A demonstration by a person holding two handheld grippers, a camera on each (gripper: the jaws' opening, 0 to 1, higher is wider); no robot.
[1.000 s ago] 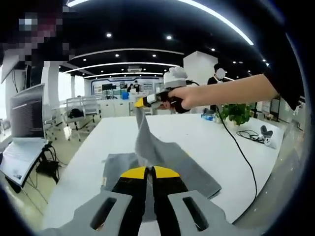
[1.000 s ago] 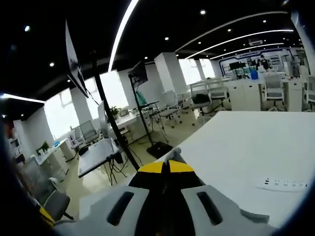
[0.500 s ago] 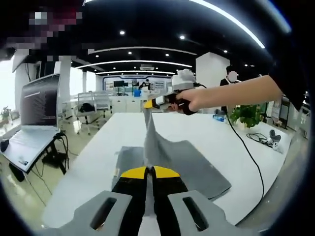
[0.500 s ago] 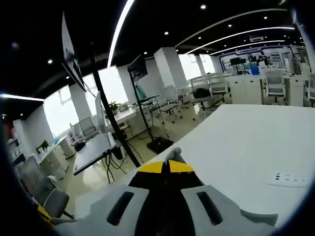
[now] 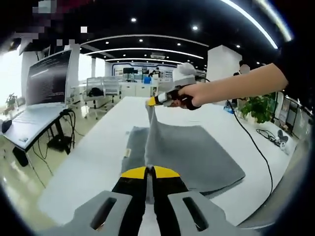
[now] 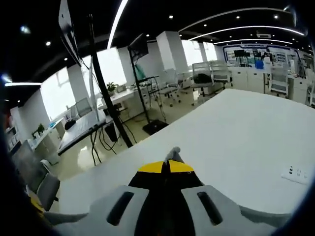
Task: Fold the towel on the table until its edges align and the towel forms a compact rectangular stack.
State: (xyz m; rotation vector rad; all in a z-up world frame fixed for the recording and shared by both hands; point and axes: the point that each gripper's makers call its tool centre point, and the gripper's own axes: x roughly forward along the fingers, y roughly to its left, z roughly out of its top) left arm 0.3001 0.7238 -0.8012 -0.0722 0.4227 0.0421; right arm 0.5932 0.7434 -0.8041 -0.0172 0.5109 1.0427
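Both grippers, left gripper near and right gripper far, have jaws pinched tight on corners of the grey towel, whose lifted edge now hangs lower and flatter over the white worktop than a second ago, suggesting the fold is nearly laid.

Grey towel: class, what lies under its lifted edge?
Under the grey towel, raised by both grippers, lies its own lower layer on the white table. Whatever that layer covers is hidden.
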